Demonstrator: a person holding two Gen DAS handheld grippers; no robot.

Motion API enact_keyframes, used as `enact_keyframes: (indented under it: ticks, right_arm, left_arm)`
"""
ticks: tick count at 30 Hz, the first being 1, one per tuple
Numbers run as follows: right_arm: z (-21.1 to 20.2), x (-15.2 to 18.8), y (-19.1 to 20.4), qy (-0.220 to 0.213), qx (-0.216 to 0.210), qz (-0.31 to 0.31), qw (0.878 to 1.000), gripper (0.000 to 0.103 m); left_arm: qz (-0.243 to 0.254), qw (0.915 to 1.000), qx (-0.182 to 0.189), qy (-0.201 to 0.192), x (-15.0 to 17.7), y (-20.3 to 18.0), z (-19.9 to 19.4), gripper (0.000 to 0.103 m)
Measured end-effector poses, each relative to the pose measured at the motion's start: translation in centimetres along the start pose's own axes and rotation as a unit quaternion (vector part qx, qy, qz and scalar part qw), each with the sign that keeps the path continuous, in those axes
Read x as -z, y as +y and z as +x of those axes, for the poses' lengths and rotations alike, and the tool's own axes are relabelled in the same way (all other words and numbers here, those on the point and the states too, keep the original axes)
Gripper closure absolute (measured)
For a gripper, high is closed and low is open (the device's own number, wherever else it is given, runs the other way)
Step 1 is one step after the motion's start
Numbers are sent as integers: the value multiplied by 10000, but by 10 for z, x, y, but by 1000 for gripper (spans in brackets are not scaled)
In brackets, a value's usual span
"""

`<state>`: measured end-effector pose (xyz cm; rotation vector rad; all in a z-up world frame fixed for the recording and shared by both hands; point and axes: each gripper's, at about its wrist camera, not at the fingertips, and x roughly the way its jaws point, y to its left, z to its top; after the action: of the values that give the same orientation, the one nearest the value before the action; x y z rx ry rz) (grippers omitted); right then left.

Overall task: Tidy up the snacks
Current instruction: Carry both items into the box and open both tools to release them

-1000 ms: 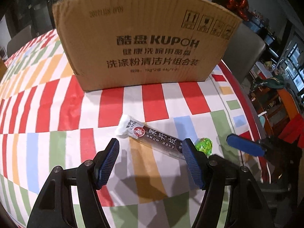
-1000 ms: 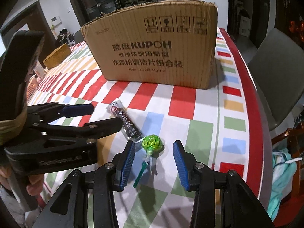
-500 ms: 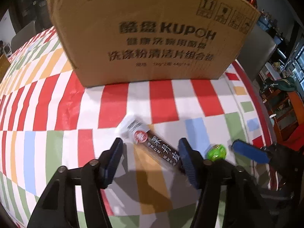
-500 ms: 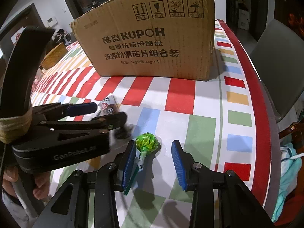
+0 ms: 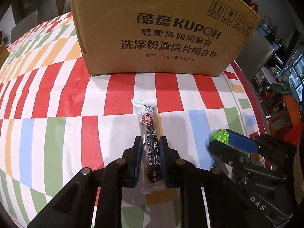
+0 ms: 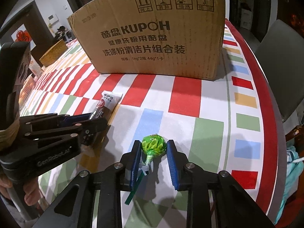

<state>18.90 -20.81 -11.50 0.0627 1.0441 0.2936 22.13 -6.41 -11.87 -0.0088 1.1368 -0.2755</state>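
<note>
Both claws have narrowed: left claw [image 5: 150, 152] clamps the snack bar [image 5: 150, 142], right claw [image 6: 153, 152] pinches the lollipop [image 6: 153, 144].

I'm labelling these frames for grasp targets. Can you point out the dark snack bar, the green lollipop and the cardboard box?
dark snack bar [image 5: 150, 133], left wrist view, on the wrapper's printed middle.
green lollipop [image 6: 153, 144], right wrist view, on the wrapped head.
cardboard box [image 6: 152, 38], right wrist view, on the printed front face.
</note>
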Motion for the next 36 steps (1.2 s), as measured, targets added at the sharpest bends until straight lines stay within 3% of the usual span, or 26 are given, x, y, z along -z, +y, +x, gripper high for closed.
enact_keyframes:
  ticks: [16,36]
  right_arm:
    - [-27,-3,5,-317,38,-8,9995,75]
    - [-103,-34,18,-1379,204,-193,9900,75]
  left_arm:
    - [-2,9988,186,-458,9,-4,-39,85]
    - [206,9880,331,-1495,-14,-18,-122,85]
